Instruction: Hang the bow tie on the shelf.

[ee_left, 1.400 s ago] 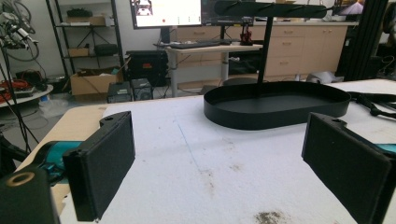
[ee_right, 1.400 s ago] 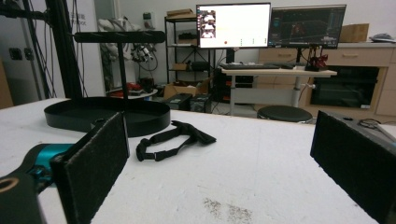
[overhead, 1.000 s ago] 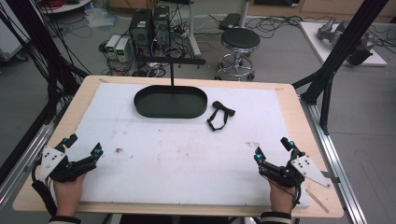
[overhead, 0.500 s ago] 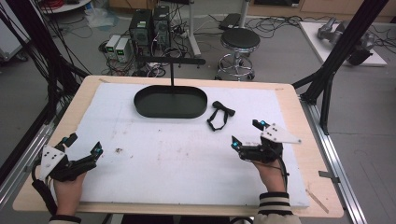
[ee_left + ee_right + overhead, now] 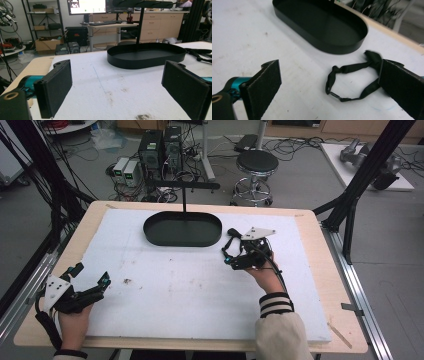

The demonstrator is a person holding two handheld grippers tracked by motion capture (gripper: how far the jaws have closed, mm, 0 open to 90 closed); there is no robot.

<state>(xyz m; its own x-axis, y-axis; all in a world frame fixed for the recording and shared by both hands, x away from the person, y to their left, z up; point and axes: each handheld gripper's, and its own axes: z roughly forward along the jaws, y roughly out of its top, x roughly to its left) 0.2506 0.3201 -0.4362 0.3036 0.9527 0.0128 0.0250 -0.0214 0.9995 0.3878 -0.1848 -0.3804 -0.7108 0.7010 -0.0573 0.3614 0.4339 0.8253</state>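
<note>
A black strap loop with a bow-like knot [image 5: 352, 67] lies flat on the white table mat, just right of a black oval tray [image 5: 182, 244]. My right gripper [image 5: 229, 254] hovers right over the strap, open, with nothing between its jaws. In the right gripper view the strap lies between the two wide-apart pads [image 5: 264, 85], its knot end tucked behind the right one. My left gripper [image 5: 91, 274] rests near the front left corner of the mat, open and holding nothing. It faces the tray [image 5: 145, 60] from far off.
A thin black post [image 5: 184, 202] with a horizontal bar on top rises from the tray. The white mat [image 5: 175, 295] covers most of the wooden table. Small dark specks [image 5: 127, 281] lie on the mat near the left gripper. A stool and computers stand behind the table.
My right gripper has travelled from the front right of the table forward and left to the strap beside the tray. The left gripper has stayed put.
</note>
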